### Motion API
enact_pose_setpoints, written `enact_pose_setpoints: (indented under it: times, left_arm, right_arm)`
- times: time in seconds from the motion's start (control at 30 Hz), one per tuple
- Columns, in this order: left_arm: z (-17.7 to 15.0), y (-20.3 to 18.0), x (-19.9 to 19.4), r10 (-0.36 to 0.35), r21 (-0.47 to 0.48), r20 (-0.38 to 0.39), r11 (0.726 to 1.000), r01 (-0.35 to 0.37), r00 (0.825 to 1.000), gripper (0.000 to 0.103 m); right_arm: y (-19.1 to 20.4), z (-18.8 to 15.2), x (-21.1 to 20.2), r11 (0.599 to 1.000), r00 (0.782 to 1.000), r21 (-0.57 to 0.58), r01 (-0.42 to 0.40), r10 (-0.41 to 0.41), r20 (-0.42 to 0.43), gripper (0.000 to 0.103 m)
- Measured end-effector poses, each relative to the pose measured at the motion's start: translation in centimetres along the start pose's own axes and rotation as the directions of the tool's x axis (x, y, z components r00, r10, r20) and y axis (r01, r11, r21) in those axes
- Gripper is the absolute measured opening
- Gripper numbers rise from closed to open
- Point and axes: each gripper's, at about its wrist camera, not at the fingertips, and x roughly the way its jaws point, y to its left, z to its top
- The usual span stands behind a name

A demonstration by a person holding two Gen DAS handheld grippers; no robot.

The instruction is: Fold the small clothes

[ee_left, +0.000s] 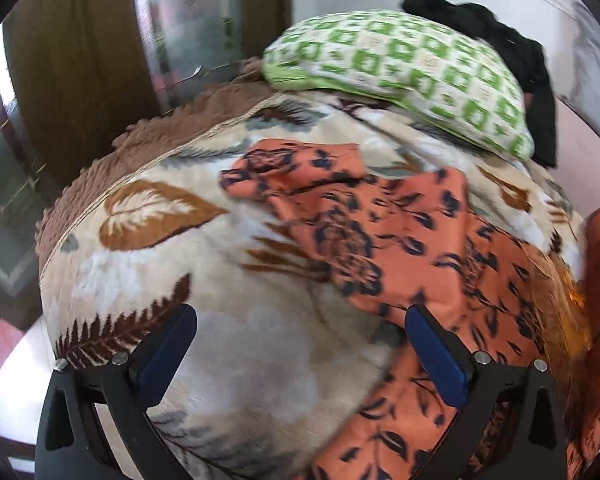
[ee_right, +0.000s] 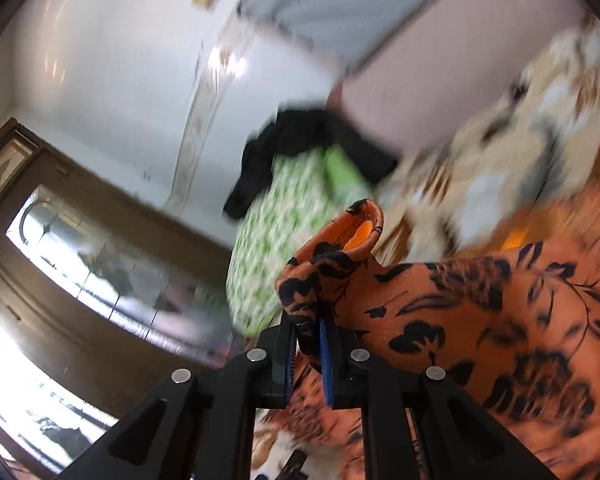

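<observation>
Pinched between our right tool's [ee_right: 308, 344] closed pads is a corner of the orange floral garment [ee_right: 480, 312], lifted off the bed while the rest trails down onto the leaf-print blanket [ee_left: 188, 248]. Our left tool [ee_left: 300, 344] hangs open and empty over that blanket, just beside the cloth's near edge, so we judge the fold barely begun: the garment lies rumpled, with no neat crease yet. No containers show, only a green-checked pillow [ee_left: 412, 68] with a black cloth [ee_left: 512, 52] behind it.

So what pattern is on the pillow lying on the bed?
Green squares on cream; the pillow shows best in the left wrist view.
</observation>
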Motion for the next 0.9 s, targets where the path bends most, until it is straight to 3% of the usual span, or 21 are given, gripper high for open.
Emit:
enact_pose_setpoints:
  times: [0.03,0.1,0.13,0.17,0.23,0.33,0.43,0.5,0.57,0.6,0.67,0.73,0.77,0.83,0.87,0.9]
  left_arm:
    - [0.1,0.5,0.1,0.01,-0.01,-0.001,1.0,-0.01,1.0,0.103]
    - [0.4,1.3,0.6,0.031,-0.025,-0.003,0.999,-0.031,1.0,0.103]
    - [0.6,1.6,0.7,0.037,-0.03,-0.004,0.999,-0.037,0.999,0.103]
    - [0.7,1.8,0.9,0.04,-0.035,-0.006,0.999,-0.041,0.999,0.103]
    - [0.8,2.0,0.9,0.037,-0.042,-0.007,0.998,-0.037,0.999,0.103]
    - [0.7,1.6,0.7,0.028,-0.039,-0.002,0.999,-0.028,1.0,0.103]
    - [0.3,0.3,0.9,-0.016,-0.02,-0.03,1.0,0.015,0.999,0.103]
    - [-0.2,-1.2,1.1,-0.028,0.022,-0.044,0.999,0.029,0.999,0.103]
    - [-0.8,-2.8,1.4,-0.032,0.088,-0.06,0.995,0.037,0.998,0.103]
    - [-1.2,-3.8,1.9,-0.024,0.125,-0.082,0.992,0.034,0.996,0.103]
    - [-2.0,-5.0,3.3,0.029,0.18,-0.127,0.984,-0.006,0.991,0.103]
    - [-2.8,-5.7,5.3,0.084,0.217,-0.2,0.975,-0.04,0.976,0.103]
    - [-2.9,-5.3,5.8,0.06,0.185,-0.231,0.983,-0.017,0.971,0.103]
    - [-2.2,-4.5,5.5,0.02,0.127,-0.249,0.992,0.012,0.968,0.103]
    - [-1.5,-3.6,5.0,-0.009,0.089,-0.243,0.996,0.032,0.97,0.103]
    - [-0.9,-2.7,4.5,-0.023,0.05,-0.226,0.998,0.035,0.974,0.103]
  right_arm:
    - [-0.5,-1.4,2.0,1.0,0.999,0.023,-0.014,0.015,-0.04,0.02]
    - [-1.8,-4.6,5.7,0.998,0.991,0.058,-0.031,0.039,-0.131,0.068]
    - [-3.0,-5.2,6.7,0.996,0.986,0.08,-0.045,0.057,-0.158,0.1]
    - [-3.9,-6.2,7.4,0.992,0.982,0.109,-0.056,0.075,-0.175,0.102]
    - [-4.8,-7.5,7.6,0.983,0.972,0.144,-0.114,0.14,-0.187,0.102]
    - [-4.7,-6.2,5.6,0.98,0.972,0.102,-0.169,0.183,-0.145,0.102]
    - [-3.9,-3.7,1.4,0.998,0.996,-0.062,0.005,-0.01,-0.091,0.101]
    - [-5.0,-2.6,-0.5,0.981,0.985,-0.125,0.147,-0.156,-0.069,0.095]
    - [-7.0,-2.2,-2.4,0.953,0.961,-0.148,0.263,-0.273,-0.048,0.077]
    - [-8.1,-2.1,-3.1,0.936,0.943,-0.15,0.319,-0.329,-0.046,0.075]
    - [-11.2,-2.1,-3.9,0.899,0.901,-0.136,0.417,-0.429,-0.072,0.06]
    - [-14.8,-2.5,-3.4,0.839,0.823,-0.124,0.53,-0.544,-0.163,0.036]
    - [-16.2,-2.7,-3.1,0.82,0.798,-0.112,0.561,-0.571,-0.192,0.025]
    - [-15.6,-2.6,-3.4,0.807,0.791,-0.133,0.576,-0.591,-0.16,0.025]
    - [-14.6,-2.5,-3.0,0.793,0.777,-0.166,0.586,-0.608,-0.161,0.026]
    - [-13.5,-2.6,-2.5,0.795,0.782,-0.199,0.572,-0.603,-0.159,0.026]
